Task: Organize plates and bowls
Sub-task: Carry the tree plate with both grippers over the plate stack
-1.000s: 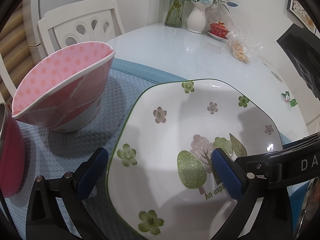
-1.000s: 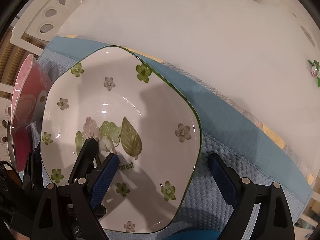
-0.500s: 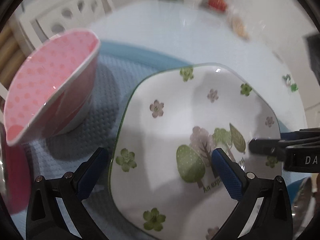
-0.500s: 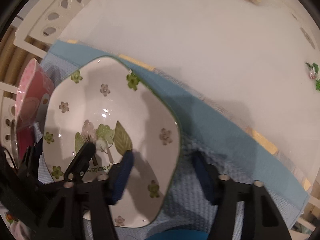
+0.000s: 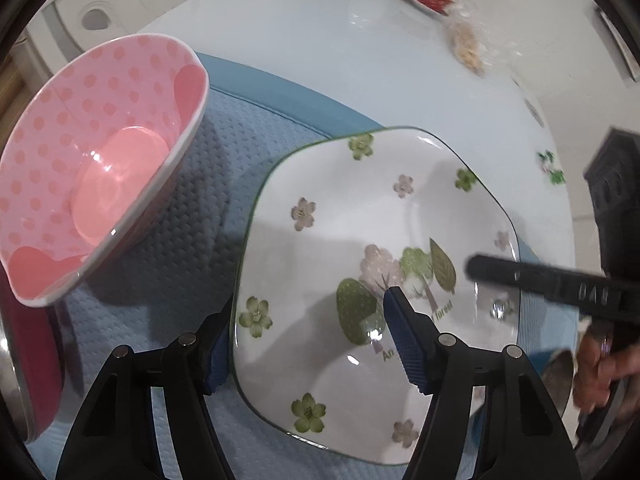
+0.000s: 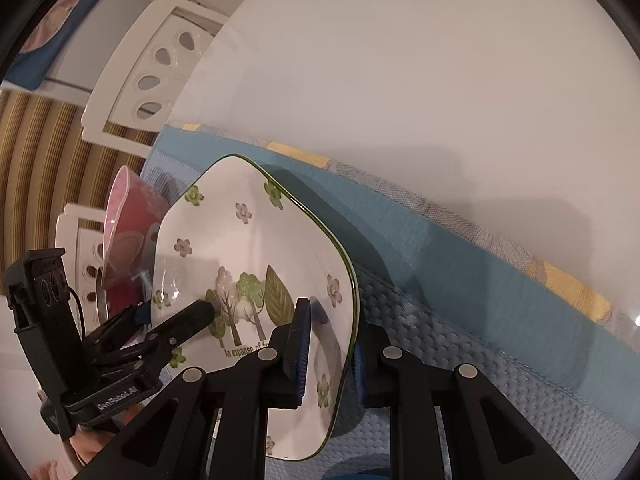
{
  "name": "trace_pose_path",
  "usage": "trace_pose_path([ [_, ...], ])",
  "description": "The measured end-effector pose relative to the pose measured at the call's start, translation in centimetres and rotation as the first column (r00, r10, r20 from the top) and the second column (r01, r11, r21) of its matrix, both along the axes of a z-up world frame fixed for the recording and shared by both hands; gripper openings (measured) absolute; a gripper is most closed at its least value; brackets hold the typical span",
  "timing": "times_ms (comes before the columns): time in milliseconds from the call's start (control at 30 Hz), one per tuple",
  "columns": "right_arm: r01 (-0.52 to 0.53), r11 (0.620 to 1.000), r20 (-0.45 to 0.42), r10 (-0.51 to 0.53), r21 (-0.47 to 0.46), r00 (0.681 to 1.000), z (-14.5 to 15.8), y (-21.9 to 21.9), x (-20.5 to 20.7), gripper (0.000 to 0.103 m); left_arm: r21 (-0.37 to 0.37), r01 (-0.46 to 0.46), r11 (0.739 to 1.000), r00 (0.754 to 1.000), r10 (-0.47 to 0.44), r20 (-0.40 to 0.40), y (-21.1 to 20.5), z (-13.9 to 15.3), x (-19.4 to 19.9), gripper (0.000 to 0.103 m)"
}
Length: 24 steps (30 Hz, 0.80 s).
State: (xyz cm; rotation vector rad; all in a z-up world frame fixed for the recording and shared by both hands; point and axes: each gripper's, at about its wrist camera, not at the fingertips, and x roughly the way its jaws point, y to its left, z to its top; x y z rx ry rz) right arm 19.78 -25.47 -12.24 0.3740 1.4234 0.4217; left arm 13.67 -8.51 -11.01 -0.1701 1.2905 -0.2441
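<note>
Sporting green-rimmed floral print, white plate

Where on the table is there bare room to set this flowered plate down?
Bare white tabletop beyond the blue mat's far edge. Crowded on the mat: the pink polka-dot bowl sits close beside the flowered plate.

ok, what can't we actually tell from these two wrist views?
- Left claw outer finger: hidden behind the floral plate rim, left wrist view.
- Right claw contact with the rim: pads straddle it, closure unclear.
- Pink bowl: mostly hidden behind the plate, right wrist view.
- Snack bag: blurred.
</note>
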Motion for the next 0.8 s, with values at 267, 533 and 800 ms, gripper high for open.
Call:
trace_pose_path([
  [267, -0.005, 0.997, 0.0, 0.005, 0.081, 1.0, 0.7, 1.0, -0.8, 0.018, 0.017, 0.03, 0.999, 1.0, -0.03, 0.009, 1.2, 0.7, -2.5, 0.064],
  [533, -0.021, 0.997, 0.034, 0.019, 0.072, 0.999, 3.0, 1.7, -1.7, 0.018, -0.015, 0.06, 0.998, 0.997, -0.059, 0.059, 1.6, 3.2, -3.5, 0.064],
  [800, -0.017, 0.998, 0.048, 0.014, 0.068, 0.999, 5.1, 2.8, -4.5, 0.018, 0.01, 0.07, 0.997, 0.994, -0.071, 0.088, 2.7, 5.6, -4.5, 0.064],
])
